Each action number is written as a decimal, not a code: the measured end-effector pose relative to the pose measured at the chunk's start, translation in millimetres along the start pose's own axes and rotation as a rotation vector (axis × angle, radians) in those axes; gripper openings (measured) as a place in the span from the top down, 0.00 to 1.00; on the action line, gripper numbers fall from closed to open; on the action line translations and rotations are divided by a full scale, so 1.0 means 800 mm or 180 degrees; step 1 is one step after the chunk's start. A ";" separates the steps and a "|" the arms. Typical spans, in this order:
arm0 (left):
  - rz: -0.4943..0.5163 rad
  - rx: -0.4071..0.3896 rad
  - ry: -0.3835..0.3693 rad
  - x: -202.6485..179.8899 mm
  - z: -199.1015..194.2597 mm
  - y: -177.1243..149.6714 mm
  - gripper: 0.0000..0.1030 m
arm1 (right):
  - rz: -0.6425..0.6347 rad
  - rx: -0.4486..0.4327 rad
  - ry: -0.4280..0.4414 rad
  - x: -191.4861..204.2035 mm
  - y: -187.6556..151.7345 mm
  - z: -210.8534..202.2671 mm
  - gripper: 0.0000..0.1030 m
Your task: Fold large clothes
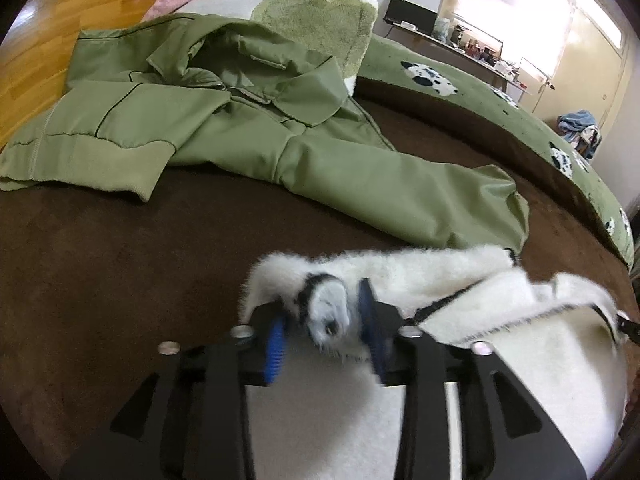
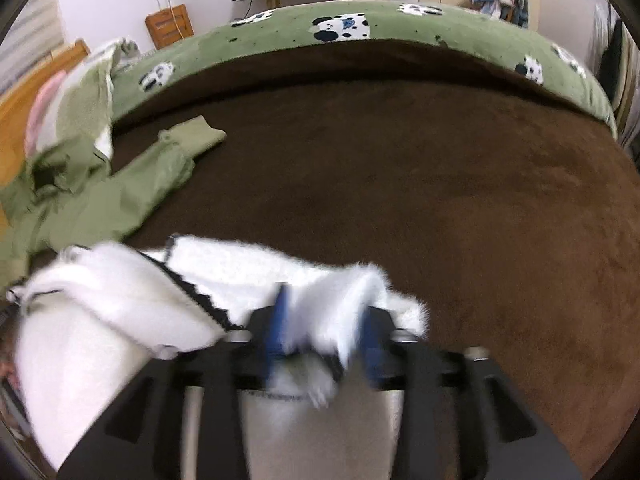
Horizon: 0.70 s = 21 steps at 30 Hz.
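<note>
The job looked only partly done. The fluffy white coat lay at the bottom of the frame on the soft brown blanket, with one edge turned over. The left gripper had its blue pads spread, a furry corner loose between them. The right gripper stood spread wide too, with white fur between its pads, not pinched. The smooth green jacket, upper left, lay rumpled and not folded, one sleeve stretched out.
</note>
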<state>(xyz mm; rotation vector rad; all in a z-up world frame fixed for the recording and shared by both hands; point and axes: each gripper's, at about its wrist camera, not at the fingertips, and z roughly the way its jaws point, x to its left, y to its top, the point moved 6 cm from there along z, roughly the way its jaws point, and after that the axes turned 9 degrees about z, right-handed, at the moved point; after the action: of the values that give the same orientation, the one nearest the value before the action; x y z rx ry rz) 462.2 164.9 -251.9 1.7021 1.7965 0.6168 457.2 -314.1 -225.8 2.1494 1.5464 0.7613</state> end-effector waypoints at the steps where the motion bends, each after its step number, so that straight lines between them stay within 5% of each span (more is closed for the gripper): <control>1: 0.0035 -0.0008 -0.0033 -0.004 -0.005 0.002 0.39 | -0.0019 -0.0116 -0.0036 -0.001 0.004 -0.010 0.10; 3: 0.0172 -0.0071 0.0236 -0.009 -0.019 0.007 0.07 | -0.0017 -0.0215 -0.0006 -0.003 0.012 -0.028 0.11; 5: 0.0315 -0.0155 0.0427 -0.011 -0.034 0.014 0.06 | -0.0042 -0.0267 -0.0035 -0.006 0.018 -0.046 0.11; 13: 0.0334 -0.0123 0.0221 -0.028 -0.071 0.016 0.06 | -0.0692 -0.0328 -0.0217 0.031 -0.004 -0.072 0.07; 21: 0.0586 0.0370 0.0185 -0.069 -0.015 -0.018 0.06 | -0.1014 -0.0123 -0.0276 0.077 -0.038 -0.022 0.07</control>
<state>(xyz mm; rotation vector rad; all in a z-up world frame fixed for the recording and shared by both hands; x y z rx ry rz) 444.3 109.8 -247.2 1.9626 1.7581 0.6560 439.0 -246.0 -217.6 1.8204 1.7539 0.5781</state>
